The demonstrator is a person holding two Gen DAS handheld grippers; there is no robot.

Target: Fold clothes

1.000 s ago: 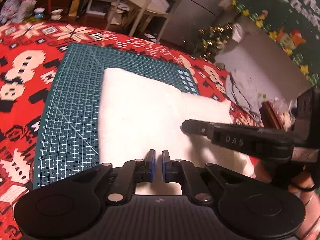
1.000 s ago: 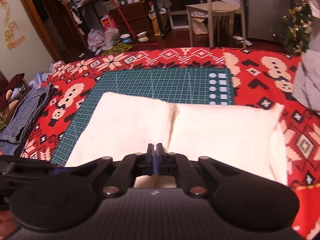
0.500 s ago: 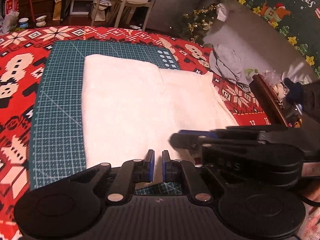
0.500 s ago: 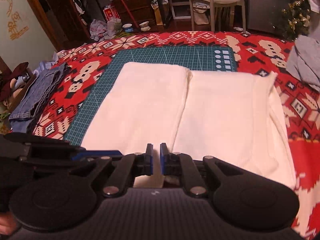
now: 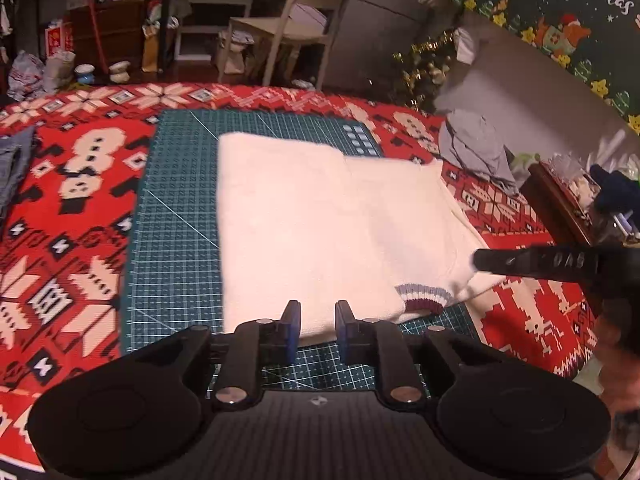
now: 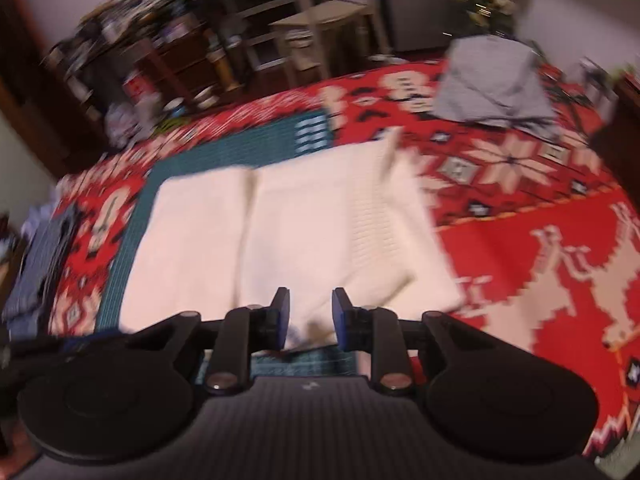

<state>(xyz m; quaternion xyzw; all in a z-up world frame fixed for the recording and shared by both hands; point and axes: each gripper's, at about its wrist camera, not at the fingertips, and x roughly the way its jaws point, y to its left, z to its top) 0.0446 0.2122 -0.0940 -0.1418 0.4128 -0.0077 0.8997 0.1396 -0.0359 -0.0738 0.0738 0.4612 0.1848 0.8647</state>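
Note:
A cream knit sweater (image 5: 320,224) lies folded flat on the green cutting mat (image 5: 176,216), its right part spilling onto the red patterned cloth. A striped maroon-and-grey cuff (image 5: 424,298) shows at its near right corner. My left gripper (image 5: 316,320) hovers open at the sweater's near edge, nothing between its fingers. The right gripper's dark finger (image 5: 520,262) reaches in from the right, beside the sweater's right edge. In the blurred right wrist view, my right gripper (image 6: 308,312) is open above the near edge of the sweater (image 6: 320,224), holding nothing.
A grey garment (image 5: 476,152) lies on the red cloth (image 5: 72,208) at the far right, also in the right wrist view as a grey garment (image 6: 492,84). Folded denim (image 6: 44,256) sits at the left. A dark wooden box (image 5: 560,196) stands at right. A chair (image 5: 292,28) and shelves stand beyond.
Both grippers have opened wider and pulled back from the sweater. The right gripper has swung to the right, blurring its view. The sweater lies flat, released.

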